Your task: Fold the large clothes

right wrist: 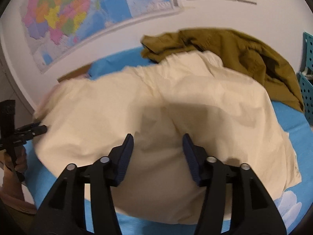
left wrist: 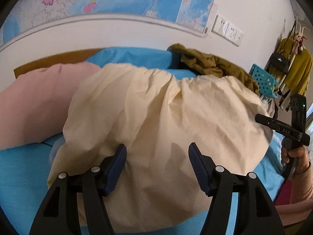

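A large cream garment [left wrist: 156,113] lies spread and wrinkled on the blue bed sheet [left wrist: 21,166]; it also shows in the right wrist view [right wrist: 156,101]. My left gripper [left wrist: 157,154] is open and empty, hovering over the garment's near part. My right gripper [right wrist: 158,145] is open and empty over the same garment. The right gripper also shows at the right edge of the left wrist view [left wrist: 287,131], held by a hand. The left gripper's tip shows at the left edge of the right wrist view [right wrist: 33,130], near the garment's left edge.
An olive-brown garment [left wrist: 211,64] is crumpled at the far side, also in the right wrist view [right wrist: 244,52]. A pink pillow [left wrist: 37,101] lies at the left. A teal perforated basket [left wrist: 264,80] and hanging clothes [left wrist: 293,68] stand at the right. A wall map [right wrist: 68,19] hangs behind.
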`<state>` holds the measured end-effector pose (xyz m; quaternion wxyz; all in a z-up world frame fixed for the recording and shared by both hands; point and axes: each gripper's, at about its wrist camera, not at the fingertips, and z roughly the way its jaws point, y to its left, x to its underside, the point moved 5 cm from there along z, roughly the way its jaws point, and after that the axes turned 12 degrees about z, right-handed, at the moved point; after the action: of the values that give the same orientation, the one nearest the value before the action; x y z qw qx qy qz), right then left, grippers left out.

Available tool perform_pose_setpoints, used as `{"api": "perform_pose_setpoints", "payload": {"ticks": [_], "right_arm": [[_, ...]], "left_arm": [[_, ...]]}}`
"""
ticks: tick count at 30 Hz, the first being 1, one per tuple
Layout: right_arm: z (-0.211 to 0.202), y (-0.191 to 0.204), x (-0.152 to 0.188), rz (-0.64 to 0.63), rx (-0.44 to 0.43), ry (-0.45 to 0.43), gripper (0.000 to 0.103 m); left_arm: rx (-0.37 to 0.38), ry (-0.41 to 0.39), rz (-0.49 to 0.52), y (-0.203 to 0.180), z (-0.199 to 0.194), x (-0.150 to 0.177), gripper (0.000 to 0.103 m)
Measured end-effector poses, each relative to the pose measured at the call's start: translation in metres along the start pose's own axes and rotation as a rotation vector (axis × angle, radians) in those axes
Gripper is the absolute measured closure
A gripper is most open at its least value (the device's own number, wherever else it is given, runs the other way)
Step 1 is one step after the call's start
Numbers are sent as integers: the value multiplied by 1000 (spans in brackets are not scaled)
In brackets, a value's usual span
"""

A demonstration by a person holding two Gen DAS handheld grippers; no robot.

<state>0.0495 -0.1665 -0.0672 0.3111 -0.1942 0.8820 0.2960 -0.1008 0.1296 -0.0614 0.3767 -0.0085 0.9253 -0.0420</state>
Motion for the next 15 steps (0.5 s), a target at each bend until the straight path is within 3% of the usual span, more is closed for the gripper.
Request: {"api": "perform_pose_setpoints", "payload": {"ticks": [3,6,10,12,15], "right_arm": [[-9,25,-2,-55,-71,-24,48],[-2,48,-3,-109,-112,-7,47],[29,57,3,-138,-100,68,47],[49,52,8,-130,-55,114,48],[60,46,8,-98,-74,138,47]], "left_arm": [[13,-40,20,-4,-12,-6,38],[1,-24,46,-6,-7,-8,38],[8,39,10,2,17,-5,38],[25,45,-18,5,22,-6,38],[21,53,-23,6,26,-7,38]]}}
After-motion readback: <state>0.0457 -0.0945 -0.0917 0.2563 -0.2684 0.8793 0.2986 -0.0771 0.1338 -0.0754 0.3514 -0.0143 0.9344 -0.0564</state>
